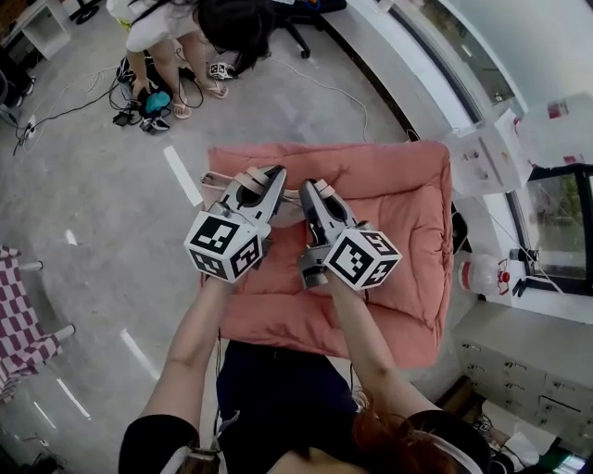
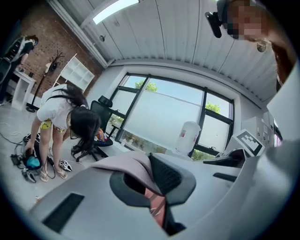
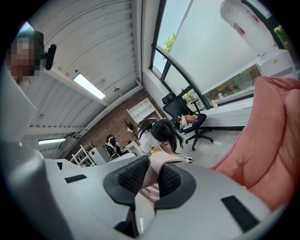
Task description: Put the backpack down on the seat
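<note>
A person holds two grey two-jaw grippers, each topped with a black-and-white marker cube, over a salmon-pink cushioned fabric seat (image 1: 398,213). The left gripper (image 1: 264,176) sits over the seat's left-centre, its jaws pressed fully together on a pale pink webbing strap (image 2: 133,164) of the backpack. Just beside it, nearer the seat's middle, the right gripper (image 1: 310,188) has its ribbed black pads (image 3: 133,176) closed on a second pale pink strap (image 3: 157,164). Only the straps show clearly above the seat; the rest of the bag is hidden under the grippers. Beyond the seat's far edge, a person in a white top (image 1: 185,28) bends over cables on the grey floor.
</note>
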